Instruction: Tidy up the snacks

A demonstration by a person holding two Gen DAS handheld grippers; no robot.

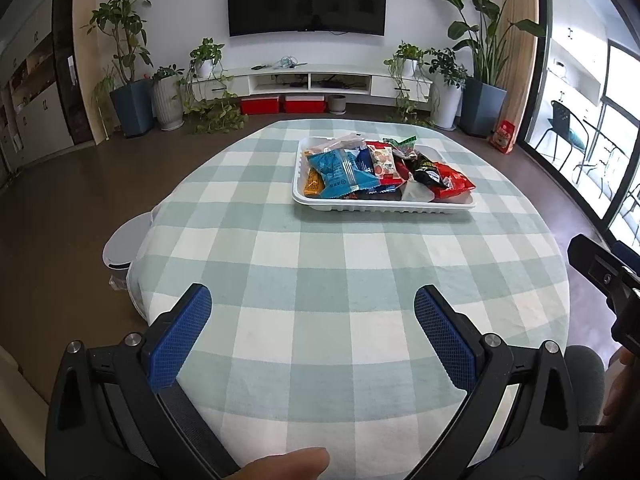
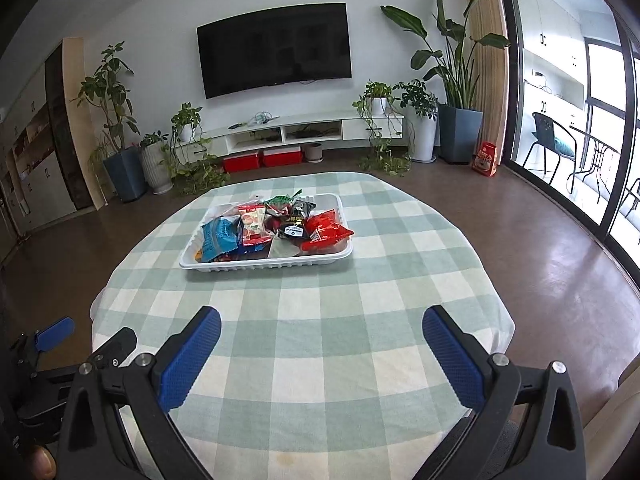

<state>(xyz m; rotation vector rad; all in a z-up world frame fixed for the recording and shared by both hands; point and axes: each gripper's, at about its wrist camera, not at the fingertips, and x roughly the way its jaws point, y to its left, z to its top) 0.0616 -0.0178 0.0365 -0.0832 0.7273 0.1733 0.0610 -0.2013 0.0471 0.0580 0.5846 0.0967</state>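
The round table under a green-and-white checked cloth (image 1: pixel 304 248) fills the near field of both wrist views and carries all task items; its cloth shows no loose packet anywhere outside the tray, so far as either view reaches.

The white ribbed rectangular plastic tray (image 2: pixel 264 267) sits on the far half of the table, nearer the far edge than the grippers; its raised rim serves as the boundary that keeps the packets together.

The snacks, a heap of sealed foil and plastic packets (image 1: pixel 384 168), all lie inside that tray, overlapping without visible sorting; the blue crinkled packet (image 1: pixel 340 170) rests on the left of the heap, the red glossy packet (image 2: pixel 326 230) on the right, its end overhanging the rim; a black packet (image 1: pixel 428 170) and a white packet printed with fruit (image 1: pixel 384 164) lie between them.

This layout fits two stages: snacks gathered into the tray as the finished arrangement, or a mixed heap awaiting sorting; the frames do not settle which.

The left gripper (image 1: pixel 312 320) with blue textured pads is held low over the near edge, jaws spread wide, nothing between them; the right gripper (image 2: pixel 322 338) matches it, jaws wide apart and empty; both are well apart from the tray, a neutral stance that leaves the heap in clear sight.
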